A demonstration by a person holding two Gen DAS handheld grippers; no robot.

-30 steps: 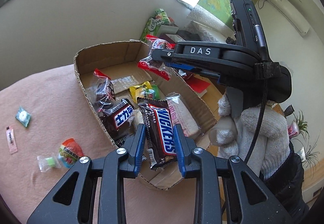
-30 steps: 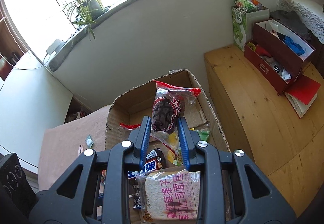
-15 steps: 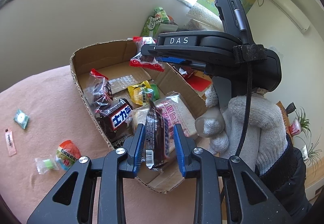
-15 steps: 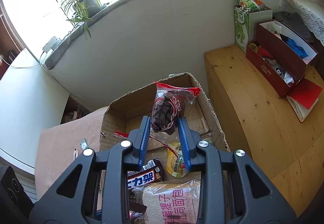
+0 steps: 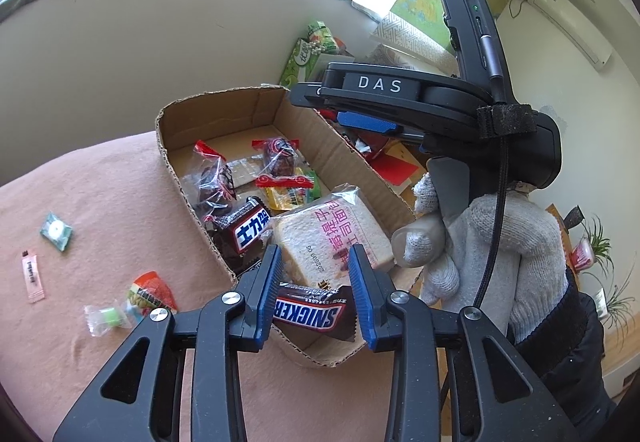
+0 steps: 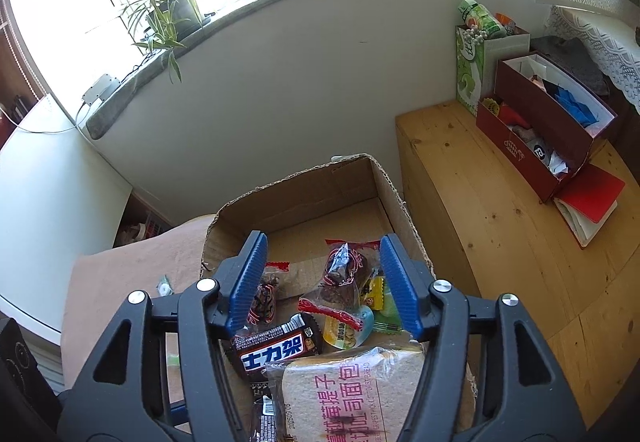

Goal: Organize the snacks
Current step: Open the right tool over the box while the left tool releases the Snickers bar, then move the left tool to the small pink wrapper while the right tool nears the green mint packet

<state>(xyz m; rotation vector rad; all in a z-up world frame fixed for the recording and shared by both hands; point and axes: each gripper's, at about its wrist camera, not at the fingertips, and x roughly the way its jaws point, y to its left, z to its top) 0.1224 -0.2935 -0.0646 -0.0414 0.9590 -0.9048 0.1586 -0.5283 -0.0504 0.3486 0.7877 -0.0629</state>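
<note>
The left gripper [image 5: 316, 290] hangs over the near corner of the brown cardboard box [image 5: 224, 104], its blue-padded jaws parted wider than the brown Snickers bar [image 5: 310, 312] lying crosswise beneath them; no pad appears to touch the wrapper, so the bar seems to rest on the box's contents. The right gripper [image 6: 322, 280], held in a white knitted glove [image 5: 492, 254], hovers over the middle of the same box with its jaws spread wide and nothing between them; directly below it lies a clear packet of dark dried fruit with a red seal [image 6: 342, 280].

Both tools sit above the box because that is evidently where the snacks are being gathered. A wrapped slice of toast with pink lettering [image 5: 332, 232] and a dark chocolate bar with white characters [image 5: 246, 228] fill the near end. Out on the pink cloth [image 5: 100, 202], near its left edge, small wrapped sweets [image 5: 128, 302] remain uncollected, so the sorting looks only partly done.
</note>
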